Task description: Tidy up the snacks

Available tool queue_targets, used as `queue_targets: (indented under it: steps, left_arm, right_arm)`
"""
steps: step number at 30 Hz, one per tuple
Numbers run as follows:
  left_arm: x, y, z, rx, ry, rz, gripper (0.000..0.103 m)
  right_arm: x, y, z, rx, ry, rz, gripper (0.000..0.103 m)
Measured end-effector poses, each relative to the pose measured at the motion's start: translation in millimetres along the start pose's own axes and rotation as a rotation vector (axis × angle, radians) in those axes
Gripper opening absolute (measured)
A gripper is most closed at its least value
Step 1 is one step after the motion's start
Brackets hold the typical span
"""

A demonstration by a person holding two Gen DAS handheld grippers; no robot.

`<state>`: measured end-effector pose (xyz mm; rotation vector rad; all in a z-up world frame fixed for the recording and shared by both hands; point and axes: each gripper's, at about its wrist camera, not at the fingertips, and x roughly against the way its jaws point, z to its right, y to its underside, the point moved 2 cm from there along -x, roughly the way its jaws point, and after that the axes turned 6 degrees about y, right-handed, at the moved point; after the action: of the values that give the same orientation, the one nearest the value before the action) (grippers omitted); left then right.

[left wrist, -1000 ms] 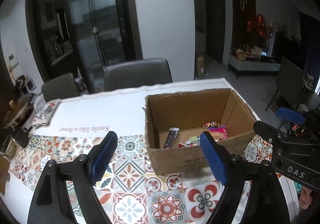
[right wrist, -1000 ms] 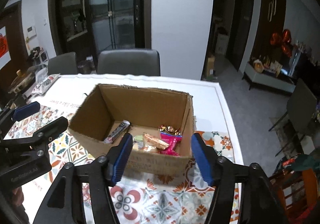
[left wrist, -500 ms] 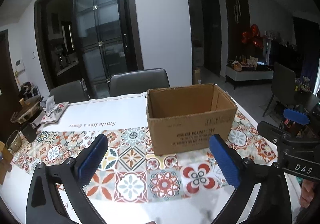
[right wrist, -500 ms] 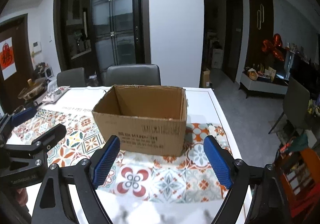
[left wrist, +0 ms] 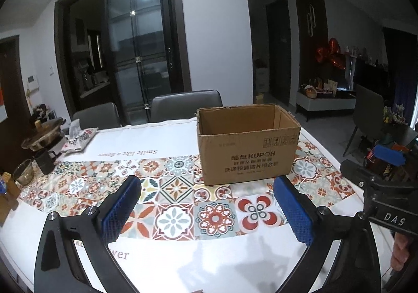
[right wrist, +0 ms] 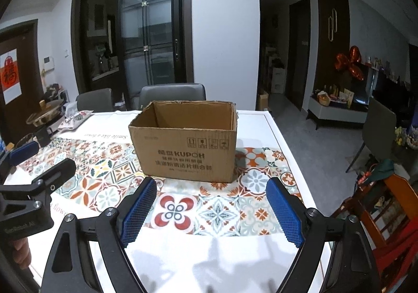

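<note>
An open brown cardboard box (left wrist: 248,154) printed "KUPOH" stands on the patterned tablecloth; it also shows in the right wrist view (right wrist: 185,149). Its inside is hidden from this low angle, so no snacks show in it. My left gripper (left wrist: 207,210) is open and empty, low over the table in front of the box. My right gripper (right wrist: 211,210) is open and empty, also in front of the box. Each gripper shows at the edge of the other's view.
A snack bag (left wrist: 79,137) lies at the table's far left, next to a pot (left wrist: 43,133), a dark mug (left wrist: 45,161) and a glass bowl (left wrist: 23,171). Grey chairs (left wrist: 185,104) stand behind the table. An orange chair (right wrist: 386,204) stands at the right.
Both grippers have pulled back and dropped from above the box to low over the table. The snacks inside the box are no longer visible.
</note>
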<state>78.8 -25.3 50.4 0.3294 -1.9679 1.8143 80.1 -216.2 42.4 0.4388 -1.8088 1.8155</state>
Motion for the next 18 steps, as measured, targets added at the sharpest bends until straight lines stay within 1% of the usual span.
queue_targets:
  steps: [3,7,12,18]
  left_arm:
    - [4.4,5.9,-0.1,-0.011,-0.012,0.006,0.103]
    - [10.3,10.4,1.3,-0.027,-0.027,0.029,0.103]
    - [18.5,14.6,0.7,-0.018,-0.023,0.059,0.103]
    - [23.3,15.7,0.3,-0.012,-0.018,0.069,0.103]
  right_arm:
    - [6.0,4.7,-0.7,0.004,0.007,0.014,0.086]
    - [11.6,10.9,-2.9,0.008,-0.009,0.011,0.086]
    - [17.3,15.3,-4.3,0.003,-0.013,0.017,0.086]
    - [23.6,16.9,-5.4,0.008,-0.014,0.038,0.086]
